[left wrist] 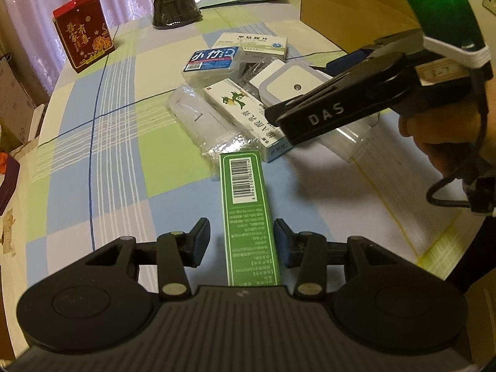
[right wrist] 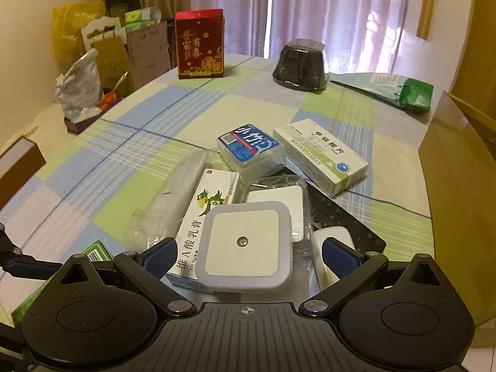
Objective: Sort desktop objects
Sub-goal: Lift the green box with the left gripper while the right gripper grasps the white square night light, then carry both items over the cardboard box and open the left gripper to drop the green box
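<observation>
Left tongs (left wrist: 241, 238) are sitting spread around the long green barcoded carton (left wrist: 248, 210), pads not touching it, so centre up before squeezing. Right tongs (right wrist: 248, 252) are hanging spread around the square white plastic night light (right wrist: 248, 245) atop the pile; I'd be pinching its flat sides without nudging the white parrot-print ointment box (right wrist: 201, 220) underneath.

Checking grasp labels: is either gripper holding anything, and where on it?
Nothing held. Left gripper is open, straddling the green box's near end; right gripper is open around the night light.

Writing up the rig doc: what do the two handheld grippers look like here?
Both grippers are black plastic with ribbed bodies, round pivot housings, silver rivets and blue pads on the fingers. The right gripper carries white "DAS" lettering, a green handle with a lit green LED, white straps and a black cable. The left gripper matches.
</observation>
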A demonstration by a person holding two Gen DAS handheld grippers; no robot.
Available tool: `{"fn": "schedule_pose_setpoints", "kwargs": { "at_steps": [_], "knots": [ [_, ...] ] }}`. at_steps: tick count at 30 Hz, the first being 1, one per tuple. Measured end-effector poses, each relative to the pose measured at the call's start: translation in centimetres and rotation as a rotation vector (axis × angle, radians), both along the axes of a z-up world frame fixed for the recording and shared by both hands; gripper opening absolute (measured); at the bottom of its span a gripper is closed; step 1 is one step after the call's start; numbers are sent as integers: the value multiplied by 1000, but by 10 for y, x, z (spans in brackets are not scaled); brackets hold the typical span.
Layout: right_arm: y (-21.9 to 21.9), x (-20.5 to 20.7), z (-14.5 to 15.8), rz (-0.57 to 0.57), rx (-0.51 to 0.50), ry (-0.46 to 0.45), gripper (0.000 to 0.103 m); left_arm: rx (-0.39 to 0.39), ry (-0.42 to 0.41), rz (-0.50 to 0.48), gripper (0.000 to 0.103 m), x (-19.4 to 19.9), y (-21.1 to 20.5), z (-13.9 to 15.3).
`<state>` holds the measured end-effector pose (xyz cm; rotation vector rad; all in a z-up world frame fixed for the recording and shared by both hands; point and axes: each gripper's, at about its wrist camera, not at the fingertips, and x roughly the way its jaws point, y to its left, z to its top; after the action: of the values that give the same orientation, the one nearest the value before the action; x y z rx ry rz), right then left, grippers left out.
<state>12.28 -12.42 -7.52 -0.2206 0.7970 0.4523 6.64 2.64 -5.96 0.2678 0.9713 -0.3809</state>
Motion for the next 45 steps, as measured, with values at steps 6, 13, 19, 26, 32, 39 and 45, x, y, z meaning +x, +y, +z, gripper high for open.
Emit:
{"fn": "schedule_pose_setpoints", "kwargs": {
  "at_steps": [6,13,19,26,32,39,45],
  "knots": [
    [3,2,-8,12,-29,11,70,-14,12,6,31,0,1,-4],
    [1,-2,-4,16,-39,-12,66,-28,19,18,25,-1,2,-4],
    [-16,-20,22,8,60,-81,66,-29,-3,6,25,-5,1,6],
    [-45,-50,62,-11,190,-173,66,-36,-29,-2,25,-9,-4,22],
    [-69,-76,97,-22,264,-255,66,-46,-49,-12,25,-11,-12,37],
    [-96,-82,111,-94,293,-252,66,-58,-58,-36,25,-9,-27,49],
    [-116,-85,117,-129,295,-273,66,-62,-80,-65,25,-5,-41,63]
  ]
}}
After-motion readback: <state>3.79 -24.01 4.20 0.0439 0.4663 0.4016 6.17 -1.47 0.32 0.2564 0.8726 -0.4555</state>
